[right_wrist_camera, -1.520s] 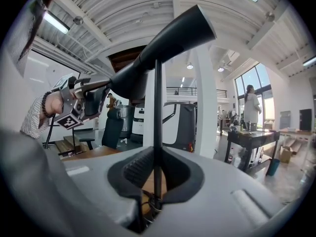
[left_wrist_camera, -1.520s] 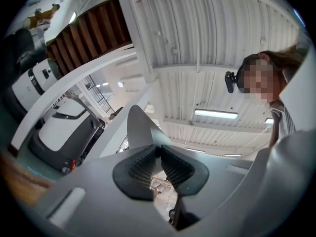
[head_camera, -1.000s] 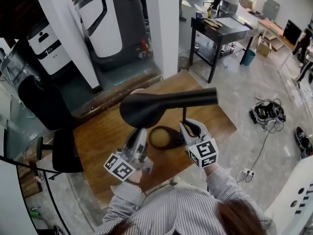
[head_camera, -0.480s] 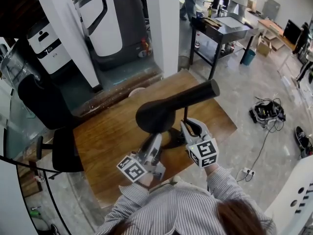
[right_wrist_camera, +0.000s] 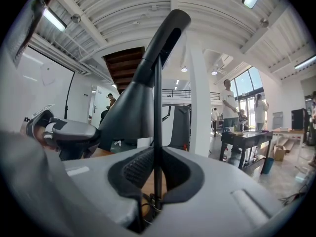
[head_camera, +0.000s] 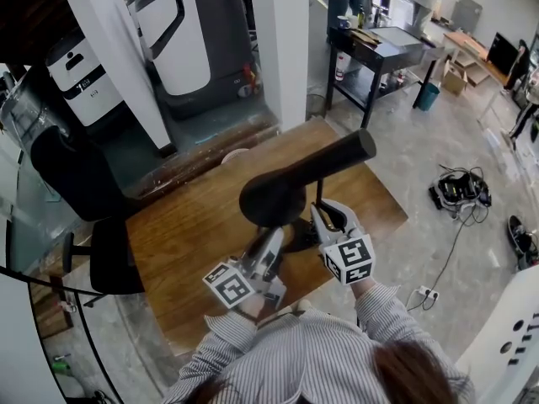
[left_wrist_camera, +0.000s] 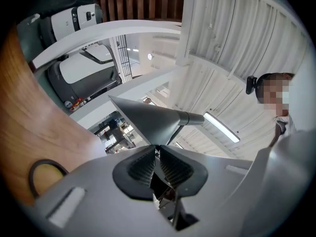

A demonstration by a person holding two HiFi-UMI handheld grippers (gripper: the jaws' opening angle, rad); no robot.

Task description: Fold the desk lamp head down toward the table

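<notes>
A black desk lamp stands on the wooden table [head_camera: 181, 242]. Its cone-shaped head [head_camera: 271, 197] hangs low, and its tube [head_camera: 345, 151] rises to the upper right. My right gripper [head_camera: 325, 219] is shut on the thin upright stem [right_wrist_camera: 157, 107], just above the ring base [head_camera: 296, 241]. From below, my left gripper [head_camera: 273, 247] reaches up to the head's lower rim. In the left gripper view its jaws [left_wrist_camera: 158, 149] are closing, nearly together, with the edge of the cone [left_wrist_camera: 148, 120] pinched at their tips.
The table's right edge drops to the floor, where cables [head_camera: 459, 194] lie. A black chair [head_camera: 109, 259] stands left of the table. Behind it are a white pillar [head_camera: 282, 49], a white machine [head_camera: 181, 45] and a black side table [head_camera: 383, 47], with people beyond.
The lamp head has swung down and to the right, and its tube now tilts up. My left gripper moved right and lower with it. The right gripper stayed on the stem.
</notes>
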